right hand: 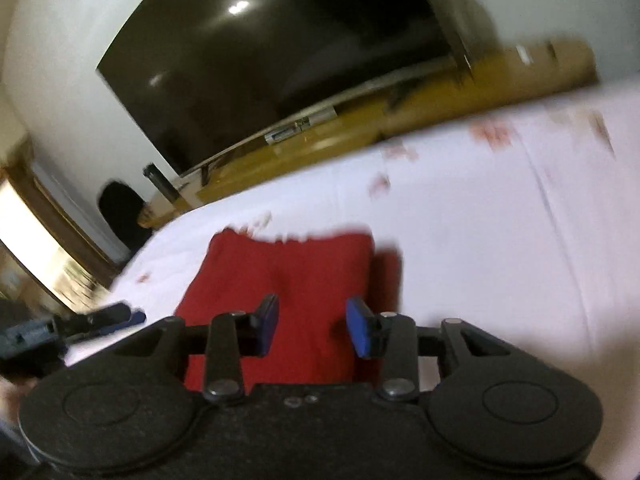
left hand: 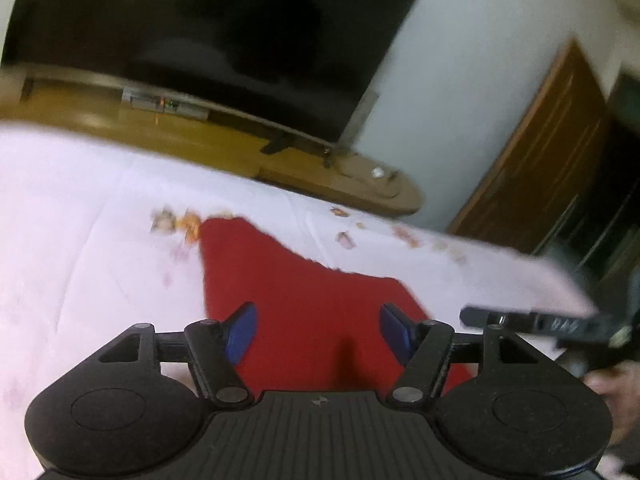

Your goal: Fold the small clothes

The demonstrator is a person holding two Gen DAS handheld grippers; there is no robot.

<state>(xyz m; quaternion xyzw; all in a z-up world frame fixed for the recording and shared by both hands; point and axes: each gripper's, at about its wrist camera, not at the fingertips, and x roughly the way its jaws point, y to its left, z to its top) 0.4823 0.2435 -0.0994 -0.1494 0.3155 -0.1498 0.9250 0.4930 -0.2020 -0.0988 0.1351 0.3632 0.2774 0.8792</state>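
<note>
Red garment (left hand: 296, 288) lies flat on the bed (left hand: 80, 240), which has a white sheet w/ small pink-orange flower print. Landmark = the garment.

Left claw (left hand: 318, 330): spread wide, blue pads (left hand: 242, 330) apart, nothing between them. It hangs over the garment's near end; red cloth fills the gap betw. the pads and runs away from the claw toward the TV (left hand: 200, 28). Contact w/ cloth: can't tell.

Right claw (right hand: 312, 328): also spread, pads (right hand: 360, 332) apart, gripping nothing. Garment (right hand: 288, 272) sits directly ahead of and under it, looks folded into a rough rectangle w/ a second layer peeking out on its right side. Far edge blurred.

From left view, right claw (left hand: 532, 322) shows just right of the garment's near corner, over the sheet edge. From right view, left claw (right hand: 100, 316) shows just left of the garment.

Beyond the garment: wooden TV bench (left hand: 200, 140) w/ the dark TV on it, past the bed's far edge. Both views motion-blurred.
</note>
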